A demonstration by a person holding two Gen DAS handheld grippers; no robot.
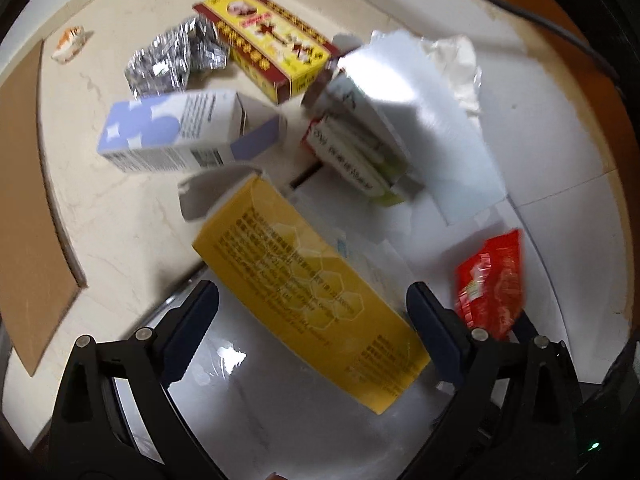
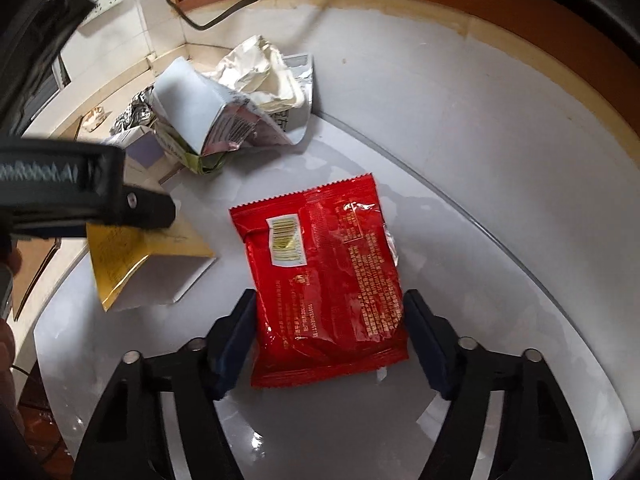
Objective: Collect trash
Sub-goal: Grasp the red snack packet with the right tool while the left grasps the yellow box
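The red packet [image 2: 326, 276] bore gold print and a white barcode patch. Left of it lay a yellow box [image 1: 308, 292] patterned with pale honeycomb; beyond that box sat a lavender-and-white box [image 1: 176, 132], crinkled silver foil [image 1: 168, 60] and a yellow box edged in maroon [image 1: 268, 40]

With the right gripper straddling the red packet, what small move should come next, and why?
Probably close the right gripper further until its fingers pinch the red packet. The packet lies flat between the open jaws, and both fingers appear just short of its edges, so no grip shows yet.
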